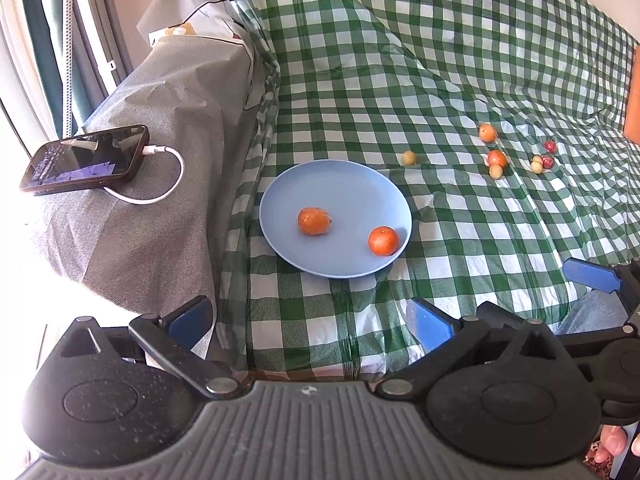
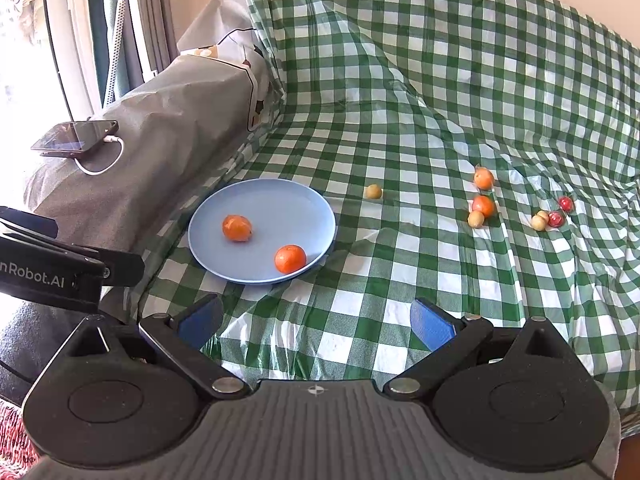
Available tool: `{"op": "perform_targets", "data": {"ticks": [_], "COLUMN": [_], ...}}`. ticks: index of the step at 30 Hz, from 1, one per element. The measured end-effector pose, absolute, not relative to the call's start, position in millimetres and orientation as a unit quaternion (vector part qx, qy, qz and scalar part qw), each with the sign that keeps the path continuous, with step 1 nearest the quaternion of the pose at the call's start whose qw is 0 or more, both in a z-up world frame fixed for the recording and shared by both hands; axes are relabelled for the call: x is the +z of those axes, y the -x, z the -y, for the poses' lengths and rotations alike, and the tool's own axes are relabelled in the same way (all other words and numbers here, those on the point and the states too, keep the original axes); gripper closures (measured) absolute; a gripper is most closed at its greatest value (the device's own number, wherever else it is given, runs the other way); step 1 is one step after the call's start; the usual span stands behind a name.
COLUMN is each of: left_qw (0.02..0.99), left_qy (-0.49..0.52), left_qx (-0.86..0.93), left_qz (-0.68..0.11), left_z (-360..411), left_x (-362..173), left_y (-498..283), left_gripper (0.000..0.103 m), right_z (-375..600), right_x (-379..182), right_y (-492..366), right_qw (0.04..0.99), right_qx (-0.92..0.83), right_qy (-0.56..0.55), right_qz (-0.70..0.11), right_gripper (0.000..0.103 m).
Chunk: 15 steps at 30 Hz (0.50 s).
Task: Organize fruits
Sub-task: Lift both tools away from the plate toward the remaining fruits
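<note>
Your plate (image 2: pixel 224 208) is plain pale blue and carries two orange fruits (image 2: pixel 237 227) (image 2: pixel 290 258). The cloth (image 2: pixel 400 120) beneath is green-and-white check. On it you have two more orange fruits (image 2: pixel 483 178) (image 2: pixel 483 205), pale yellow-beige small fruits (image 2: pixel 373 191) (image 2: pixel 476 219) (image 2: pixel 538 222) and two glossy red ones (image 2: pixel 565 203) (image 2: pixel 555 219). Your left tongs (image 1: pixel 310 322) and right tongs (image 2: pixel 316 320) show blue pads on black links. The phone (image 1: pixel 84 158) is black with a white cable (image 1: pixel 160 176), lying on grey fabric (image 1: pixel 152 232).

Looks like somebody's living room at home

Sofa draped in a green checked cloth (image 2: pixel 440 80), phone (image 1: pixel 84 159) charging on the covered armrest (image 1: pixel 132 216), window curtains (image 1: pixel 48 32) right beside it.
</note>
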<state>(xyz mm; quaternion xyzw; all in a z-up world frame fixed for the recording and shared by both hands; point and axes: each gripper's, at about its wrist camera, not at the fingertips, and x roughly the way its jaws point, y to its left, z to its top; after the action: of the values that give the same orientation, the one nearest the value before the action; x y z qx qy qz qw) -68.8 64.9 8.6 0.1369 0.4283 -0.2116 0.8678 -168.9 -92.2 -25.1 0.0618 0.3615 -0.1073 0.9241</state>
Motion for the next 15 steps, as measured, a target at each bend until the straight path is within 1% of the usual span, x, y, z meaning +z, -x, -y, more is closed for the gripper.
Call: {"op": "perform_targets", "data": {"ticks": [15], "left_qw": [0.86], "left_qy": [-0.145], "left_qx": [-0.212], "left_qz": [-0.441], "left_z": [-34.8], "left_x": [4.6], "left_y": [42.9], "left_gripper": [0.0], "right_z": [117.2], "right_x": [-38.7], "right_y": [153.6], "right_qw": [0.912], "right_qx": [-0.126], "right_qy": [-0.097], "right_qz": [-0.378], "right_gripper": [0.004]}}
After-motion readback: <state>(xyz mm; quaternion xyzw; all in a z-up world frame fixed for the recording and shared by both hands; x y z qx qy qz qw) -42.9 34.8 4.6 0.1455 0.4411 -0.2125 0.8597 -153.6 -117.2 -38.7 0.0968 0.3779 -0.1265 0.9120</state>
